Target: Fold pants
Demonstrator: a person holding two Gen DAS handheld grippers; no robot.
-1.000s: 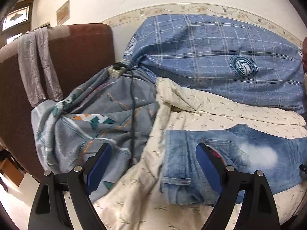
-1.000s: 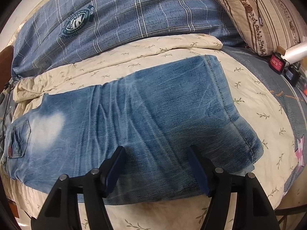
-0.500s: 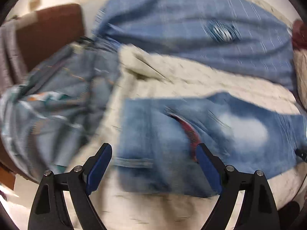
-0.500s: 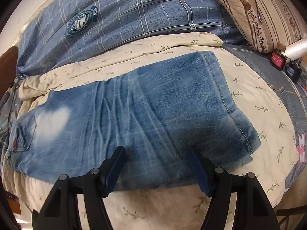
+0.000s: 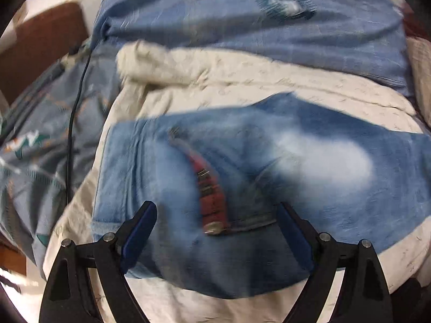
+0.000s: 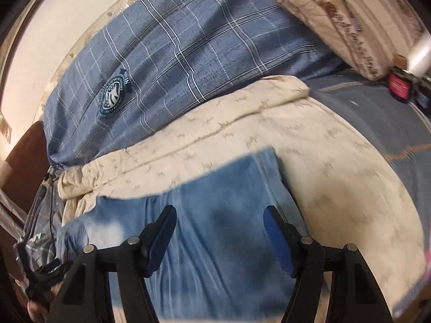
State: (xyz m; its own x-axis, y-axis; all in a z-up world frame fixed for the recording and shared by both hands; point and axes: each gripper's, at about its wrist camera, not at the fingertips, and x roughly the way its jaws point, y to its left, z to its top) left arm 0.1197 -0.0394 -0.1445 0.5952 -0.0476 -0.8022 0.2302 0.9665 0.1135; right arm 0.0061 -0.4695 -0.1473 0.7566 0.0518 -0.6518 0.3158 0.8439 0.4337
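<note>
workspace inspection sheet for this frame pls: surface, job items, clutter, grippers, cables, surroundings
Surface: cream printed bedspread over a bed, rumpled at its far edge.
Job's things: jeans lying flat on the bedspread, red pocket trim showing; view blurred.
Clutter: blue plaid pillow behind; striped pillow; patterned grey sheet bunched beside; dark jars at the far edge.
Grippers: left gripper open above the waist end; right gripper jaws closing above the leg, nothing pinched.
Cables: black cable running across the grey sheet.
Surroundings: brown headboard, pale wall.
</note>
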